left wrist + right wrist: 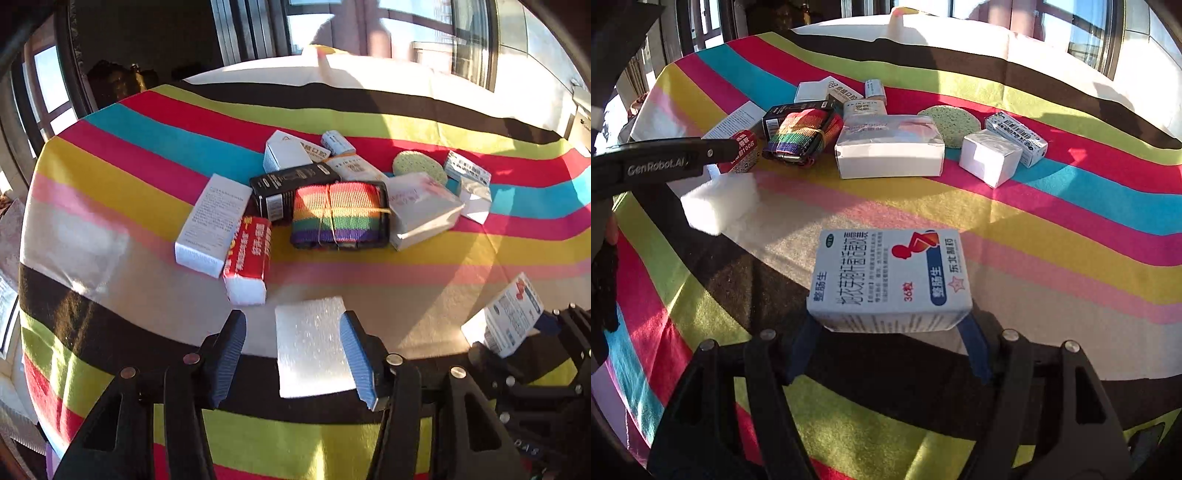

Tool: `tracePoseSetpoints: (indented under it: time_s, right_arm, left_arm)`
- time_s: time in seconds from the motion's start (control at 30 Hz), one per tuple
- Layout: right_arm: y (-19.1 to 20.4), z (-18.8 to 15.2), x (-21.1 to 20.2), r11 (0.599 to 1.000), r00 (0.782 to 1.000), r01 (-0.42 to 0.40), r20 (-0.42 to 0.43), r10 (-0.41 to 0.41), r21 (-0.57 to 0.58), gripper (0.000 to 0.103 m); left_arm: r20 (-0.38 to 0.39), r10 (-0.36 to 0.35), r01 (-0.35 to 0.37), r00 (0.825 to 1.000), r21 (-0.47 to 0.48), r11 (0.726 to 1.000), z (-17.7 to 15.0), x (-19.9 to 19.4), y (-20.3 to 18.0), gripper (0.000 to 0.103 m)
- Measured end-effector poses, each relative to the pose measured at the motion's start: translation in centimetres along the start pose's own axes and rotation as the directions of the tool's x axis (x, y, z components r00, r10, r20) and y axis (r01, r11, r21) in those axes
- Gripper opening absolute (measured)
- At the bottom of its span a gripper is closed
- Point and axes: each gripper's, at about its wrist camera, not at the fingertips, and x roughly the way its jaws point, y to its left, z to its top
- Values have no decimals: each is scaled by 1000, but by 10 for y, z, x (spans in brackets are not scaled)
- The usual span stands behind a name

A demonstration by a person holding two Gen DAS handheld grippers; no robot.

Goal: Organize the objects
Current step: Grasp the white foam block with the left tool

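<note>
A white foam block (312, 347) lies on the striped cloth between the fingers of my left gripper (293, 321). The block touches the right pad, while a strip of cloth shows between it and the left pad. The same block (720, 206) shows in the right wrist view under the left gripper's finger (713, 151). My right gripper (886, 325) is shut on a white and blue medicine box (890, 280) with a red figure, held tilted above the cloth. That medicine box (506, 317) also appears at the right edge of the left wrist view.
A pile sits mid-table: a white box (212, 221), a red and white pack (247, 254), a black box (288, 188), a rainbow strap bundle (340, 214), a white carton (421, 210), a green round sponge (419, 166). The striped cloth (369, 269) hangs over the near edge.
</note>
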Motion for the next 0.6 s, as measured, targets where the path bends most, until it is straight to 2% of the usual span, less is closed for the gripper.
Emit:
tracePoseSetpoints:
  time_s: [0.03,0.1,0.13,0.17,0.2,0.23,0.3,0.37,0.4,0.47,0.5,0.6]
  right_arm:
    - [0,0,0,1000,1000,0,0,0,0,73]
    - [1,-1,-1,1000,1000,2,1,-2,1,73]
    - [1,-1,-1,1000,1000,3,1,-3,0,73]
    - [1,-1,-1,1000,1000,3,1,-3,0,73]
    - [1,-1,0,1000,1000,5,0,-5,1,73]
    - [1,-1,0,1000,1000,6,0,-6,0,73]
    - [1,-1,0,1000,1000,6,0,-6,0,73]
    - [1,-1,-1,1000,1000,5,0,-5,0,73]
    - [1,-1,-1,1000,1000,5,0,-5,0,73]
    - [1,-1,-1,1000,1000,5,0,-5,0,73]
    - [1,-1,-1,1000,1000,5,0,-5,0,73]
    - [1,-1,0,1000,1000,5,2,-5,1,73]
  left_arm:
    - [37,-3,3,999,-2,1000,-11,-11,-1,55]
    - [64,-24,24,998,2,1000,-25,-24,-1,55]
    - [87,-49,49,995,0,999,-29,-29,-1,62]
    - [101,-50,50,994,4,999,-31,-31,-1,68]
    - [104,-35,34,994,13,999,-30,-30,-2,81]
    - [106,-30,28,994,21,999,-29,-28,-3,85]
    - [87,-55,52,995,31,998,-21,-15,-6,85]
    - [36,-63,62,997,25,998,-15,2,-7,85]
    - [8,-69,69,998,21,997,-14,11,-7,83]
    - [-25,-80,80,996,4,997,-15,22,-7,59]
    - [-11,-113,113,994,-16,993,-17,21,-6,47]
    - [9,-91,91,996,6,996,-25,13,-12,47]
